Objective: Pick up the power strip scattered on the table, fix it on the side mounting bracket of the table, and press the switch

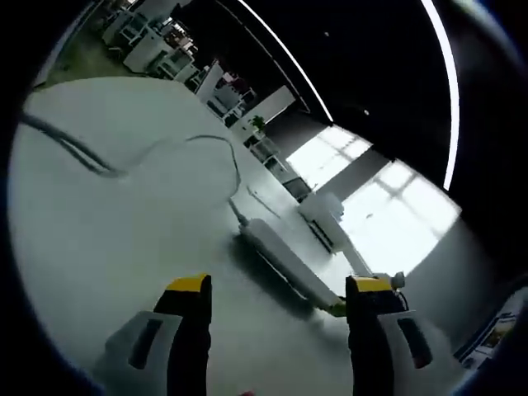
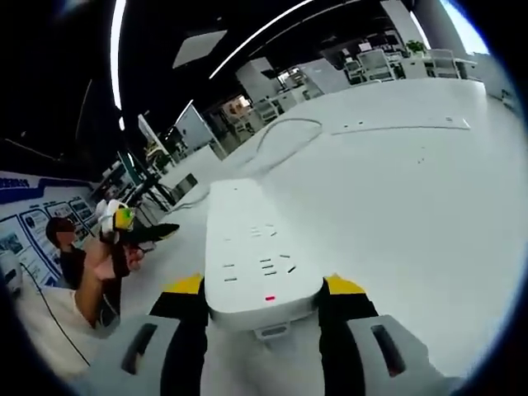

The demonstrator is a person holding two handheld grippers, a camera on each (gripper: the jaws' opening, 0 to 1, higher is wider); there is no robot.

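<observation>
table [image 1: 91,247]: white | on it: power strip [image 1: 285,260], cable [image 1: 165,153]

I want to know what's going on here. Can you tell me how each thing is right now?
Power strip: lifted at one end, gripped between the right tongs.
Cable: plugged into the strip, lying loose in curves on the table.
Right tongs: shut on the power strip.
Left tongs: open, holding nothing, above the table.

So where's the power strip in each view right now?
Left gripper view: power strip lies right of centre, ahead of the open jaws.
Right gripper view: it sits at bottom centre, clamped between the jaws.
Shared landmark: its cable looping across the white table.
</observation>
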